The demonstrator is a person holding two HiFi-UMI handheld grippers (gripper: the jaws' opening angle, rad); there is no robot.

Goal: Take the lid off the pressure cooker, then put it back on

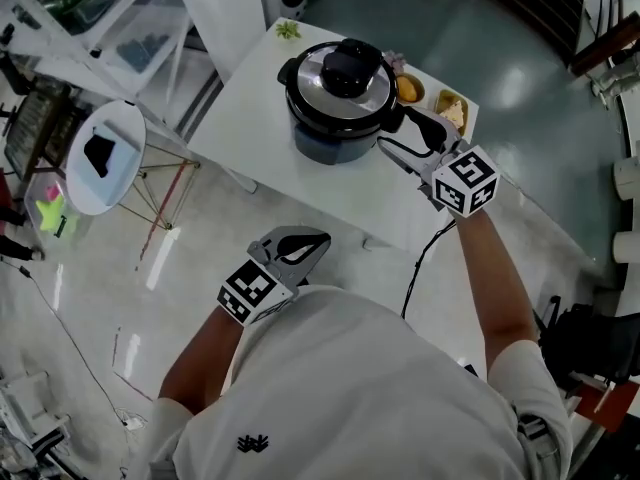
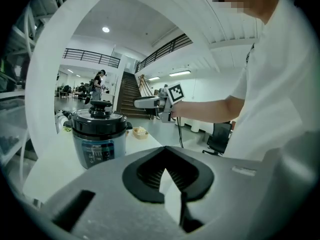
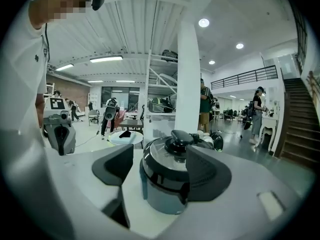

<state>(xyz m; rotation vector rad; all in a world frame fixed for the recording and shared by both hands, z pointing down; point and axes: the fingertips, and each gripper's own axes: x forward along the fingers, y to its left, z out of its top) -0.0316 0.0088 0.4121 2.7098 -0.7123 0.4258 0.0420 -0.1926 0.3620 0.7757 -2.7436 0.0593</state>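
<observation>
Lidded pressure cooker (image 1: 335,108), both claws empty.
Right gripper (image 1: 395,131) gapes wide just beside it; left gripper (image 1: 320,240) clenched on nothing.

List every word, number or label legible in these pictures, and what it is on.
None can be read.
Pressure cooker: front panel print too small and blurred.
Left hand-held gripper and right hand-held gripper: cubes bear square patterns only, no letters.
Shirt: small emblem, no words.
</observation>
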